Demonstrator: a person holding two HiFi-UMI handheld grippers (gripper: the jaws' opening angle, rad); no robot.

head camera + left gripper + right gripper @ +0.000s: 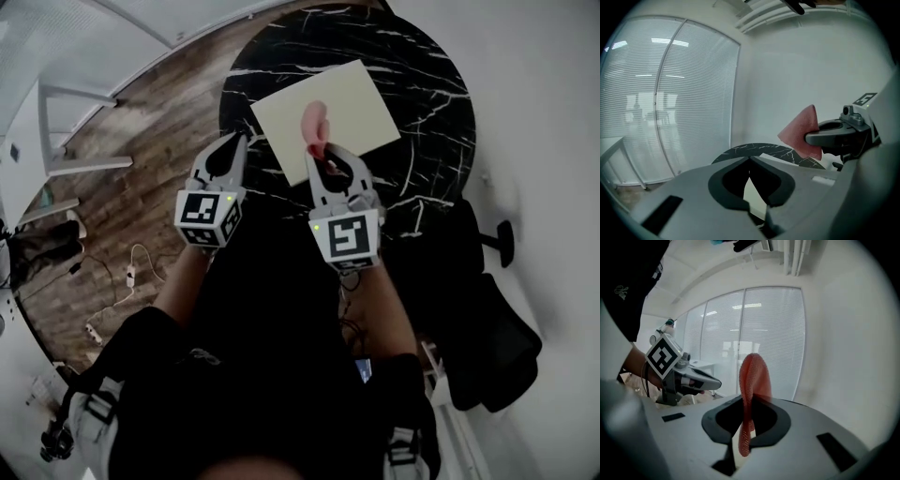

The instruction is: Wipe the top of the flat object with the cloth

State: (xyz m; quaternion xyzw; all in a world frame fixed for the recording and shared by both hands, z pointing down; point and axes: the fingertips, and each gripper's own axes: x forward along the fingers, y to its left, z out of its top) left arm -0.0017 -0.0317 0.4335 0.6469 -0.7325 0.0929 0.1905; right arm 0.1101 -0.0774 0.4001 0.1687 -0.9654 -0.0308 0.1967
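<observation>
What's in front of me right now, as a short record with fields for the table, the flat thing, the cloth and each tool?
table: round, black with white veins
flat board: pale, square, lying on the table
cloth: pink, bunched, seen over the board from the head view
right tool: shut on the cloth's near end
left tool: shut, nothing in it, beside the board's left corner
cloth touching board: cannot tell
</observation>
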